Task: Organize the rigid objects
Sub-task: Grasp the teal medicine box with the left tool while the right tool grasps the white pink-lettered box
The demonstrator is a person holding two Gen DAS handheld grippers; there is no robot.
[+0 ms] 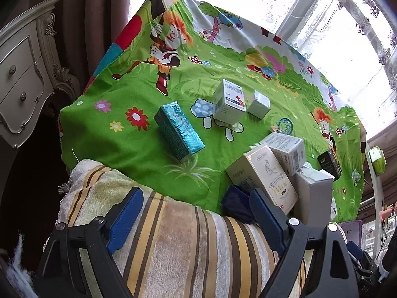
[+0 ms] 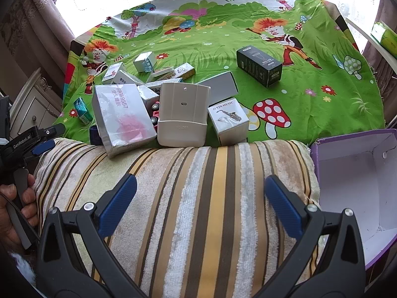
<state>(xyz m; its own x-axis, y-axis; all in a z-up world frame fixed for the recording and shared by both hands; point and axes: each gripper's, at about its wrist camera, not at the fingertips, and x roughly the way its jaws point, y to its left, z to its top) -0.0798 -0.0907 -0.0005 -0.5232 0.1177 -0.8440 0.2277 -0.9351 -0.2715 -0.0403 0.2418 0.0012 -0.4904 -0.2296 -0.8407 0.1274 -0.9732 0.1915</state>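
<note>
**Both pairs of fingers released above the striped towel, boxes piled beyond**

The fingers of the left gripper [image 1: 196, 213] stand wide apart with nothing between them, above a striped towel [image 1: 173, 243]. The right gripper [image 2: 201, 203] is likewise spread and empty over the same towel.

On the surface, covered by a green cartoon cloth [image 2: 310, 109], a heap of boxes sits just past the towel's far edge: a silver box [image 2: 121, 116] leaning on the towel, a beige plastic holder [image 2: 182, 114] upright beside it, and a white music box [image 2: 228, 120] next to that. A black box [image 2: 259, 65] lies apart, farther back. A teal box [image 1: 178, 131] lies alone to the left of the heap. An open purple box [image 2: 357, 188] rests at the towel's right end.
</note>
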